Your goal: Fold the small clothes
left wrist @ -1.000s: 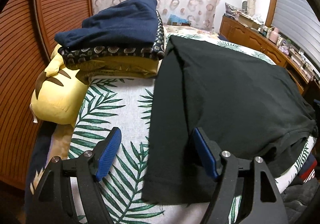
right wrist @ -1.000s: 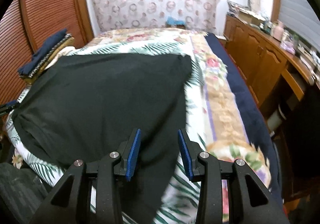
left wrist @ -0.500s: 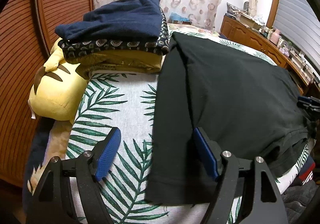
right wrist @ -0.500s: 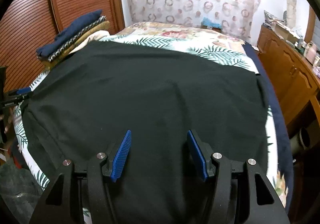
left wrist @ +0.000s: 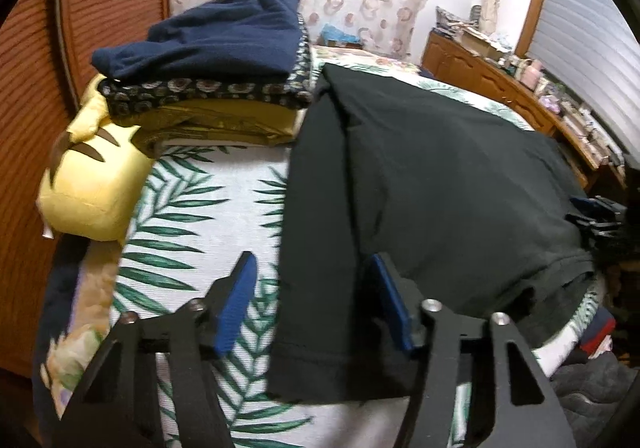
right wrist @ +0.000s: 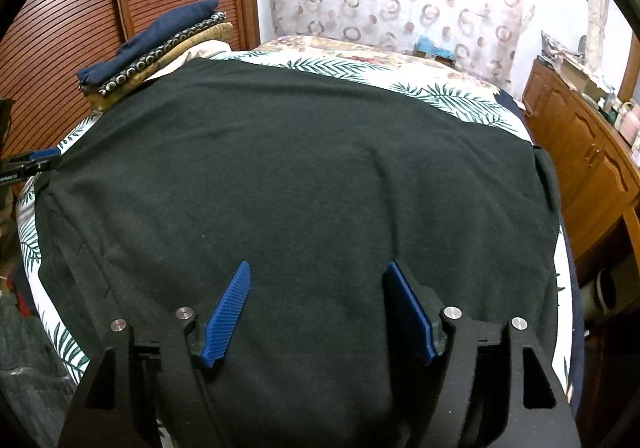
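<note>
A black shirt (right wrist: 300, 176) lies spread flat on the leaf-print bedspread (left wrist: 200, 208). It also shows in the left wrist view (left wrist: 432, 176), with a folded sleeve along its left edge. My left gripper (left wrist: 312, 268) is open and empty, straddling the shirt's left edge near the bottom hem. My right gripper (right wrist: 318, 274) is open and empty, just above the middle of the shirt's near part. The right gripper shows in the left wrist view (left wrist: 596, 214) at the shirt's right edge, and the left gripper in the right wrist view (right wrist: 34, 162) at its left edge.
A stack of folded clothes (left wrist: 216, 80), navy on top, sits at the bed's far left on a yellow plush pillow (left wrist: 96, 184). A slatted wooden door (right wrist: 60, 48) stands left. A wooden dresser (right wrist: 584, 160) with clutter runs along the right. Dark clothes (left wrist: 592, 380) lie below the bed's edge.
My right gripper has swung left from the shirt's right edge to over its middle and opened wider. My left gripper has moved slightly closer to the shirt's left edge.
</note>
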Tool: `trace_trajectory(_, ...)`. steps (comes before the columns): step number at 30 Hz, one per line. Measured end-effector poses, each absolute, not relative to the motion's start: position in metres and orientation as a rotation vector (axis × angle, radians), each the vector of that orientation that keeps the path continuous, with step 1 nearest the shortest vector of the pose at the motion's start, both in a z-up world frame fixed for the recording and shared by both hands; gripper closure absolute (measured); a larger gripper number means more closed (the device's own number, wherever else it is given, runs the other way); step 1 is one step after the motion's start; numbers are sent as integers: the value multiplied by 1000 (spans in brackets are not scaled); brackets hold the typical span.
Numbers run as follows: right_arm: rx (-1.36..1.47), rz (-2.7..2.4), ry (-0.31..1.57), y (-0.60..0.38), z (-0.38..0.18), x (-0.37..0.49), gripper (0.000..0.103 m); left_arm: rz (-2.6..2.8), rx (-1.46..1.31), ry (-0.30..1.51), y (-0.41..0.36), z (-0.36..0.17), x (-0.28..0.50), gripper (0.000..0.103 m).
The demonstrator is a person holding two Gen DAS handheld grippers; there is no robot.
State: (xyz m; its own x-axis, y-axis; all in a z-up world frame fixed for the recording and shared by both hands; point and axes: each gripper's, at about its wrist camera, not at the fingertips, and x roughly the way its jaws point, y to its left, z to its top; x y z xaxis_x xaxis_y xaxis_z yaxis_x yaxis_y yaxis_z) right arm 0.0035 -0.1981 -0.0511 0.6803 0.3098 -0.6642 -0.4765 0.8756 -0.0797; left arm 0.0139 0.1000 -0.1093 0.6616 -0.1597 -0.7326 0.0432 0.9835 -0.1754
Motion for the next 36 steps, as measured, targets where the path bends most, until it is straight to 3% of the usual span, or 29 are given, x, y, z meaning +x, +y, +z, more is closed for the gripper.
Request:
trace_trajectory(9,-258,446,692,-198,-50,3,28,-177,-144,862,86,-109,21,48)
trace_trajectory(19,-259,448,692,-198,-50,3,28,-189,-92,868,77,-108,26,90)
trace_trajectory(36,-260,450,692,-198,-50,3,28,-283,-111,685,58,-57,26,92)
